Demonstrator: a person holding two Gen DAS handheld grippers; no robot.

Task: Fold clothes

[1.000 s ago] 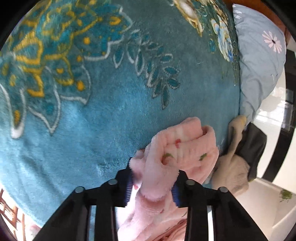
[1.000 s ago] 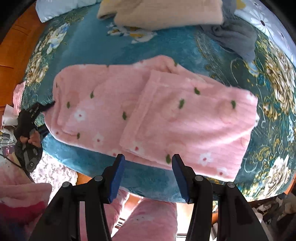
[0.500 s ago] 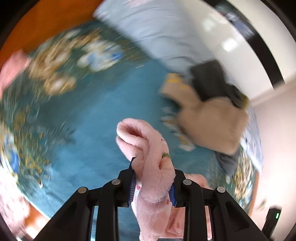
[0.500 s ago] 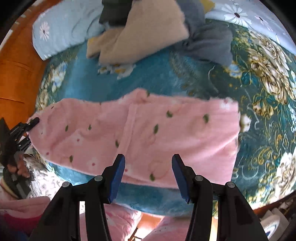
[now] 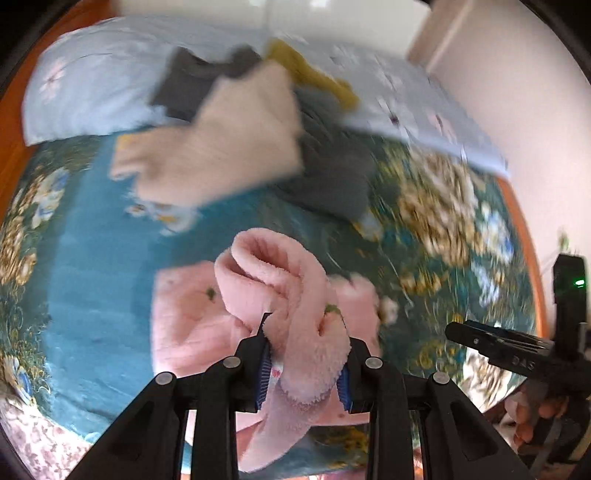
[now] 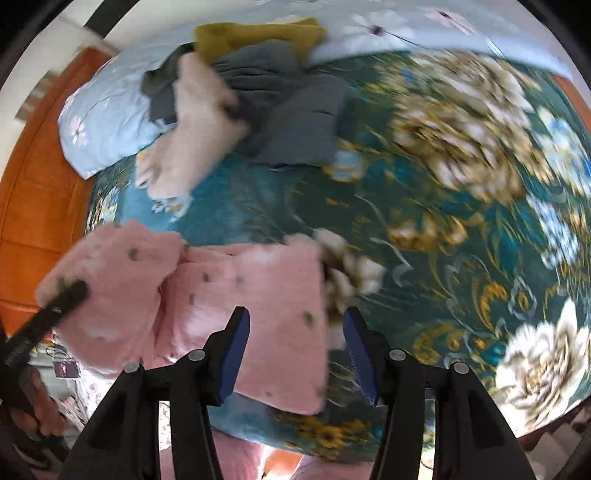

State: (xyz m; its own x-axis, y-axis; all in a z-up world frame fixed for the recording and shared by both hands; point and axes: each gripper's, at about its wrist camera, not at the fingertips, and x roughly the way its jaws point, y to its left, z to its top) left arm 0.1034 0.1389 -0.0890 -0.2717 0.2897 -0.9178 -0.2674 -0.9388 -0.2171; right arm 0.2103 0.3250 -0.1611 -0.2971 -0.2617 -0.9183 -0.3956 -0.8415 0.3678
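Note:
A pink fleece garment (image 6: 255, 314) with small green and white spots lies on the teal floral bedspread (image 6: 443, 229). My left gripper (image 5: 303, 373) is shut on a bunched end of the pink garment (image 5: 295, 306) and holds it folded over the rest of it. In the right wrist view the left gripper (image 6: 70, 295) shows at the garment's left end. My right gripper (image 6: 295, 354) is open and empty, just above the garment's near right part. It also shows at the right of the left wrist view (image 5: 480, 338).
A pile of clothes lies at the back of the bed: a beige piece (image 6: 192, 136), grey pieces (image 6: 295, 110) and a mustard piece (image 6: 255, 33). A light blue flowered pillow (image 6: 103, 122) lies at the back left. An orange wooden bed frame (image 6: 33, 184) runs along the left.
My left gripper has carried the garment's left end up and rightward over the rest, so the garment now lies shorter. My right gripper stayed open above the near edge.

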